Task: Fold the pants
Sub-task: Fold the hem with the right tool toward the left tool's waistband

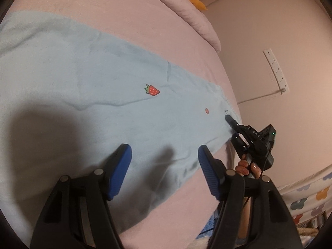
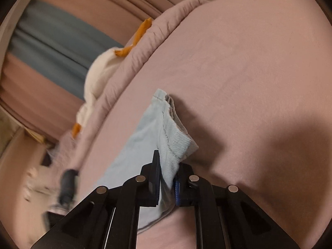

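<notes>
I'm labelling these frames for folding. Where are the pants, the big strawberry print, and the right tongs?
pants (image 1: 83, 78): left wrist view, flat light-blue fabric mid-leg.
strawberry print (image 1: 152, 90): left wrist view, red body of the larger strawberry.
right tongs (image 2: 168, 178): right wrist view, between tips clamping the ribbed cuff.

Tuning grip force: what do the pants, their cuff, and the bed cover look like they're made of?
Pants: light blue, matte, soft knit, likely cotton jersey; it lies limp with shallow wrinkles.
Cuff: same colour but ribbed, fine parallel ridges and a stitched seam, so probably stretchy; the right gripper clamps it.
Bed cover: pink, matte, faintly napped woven-looking fabric; the fibre is unclear.
</notes>
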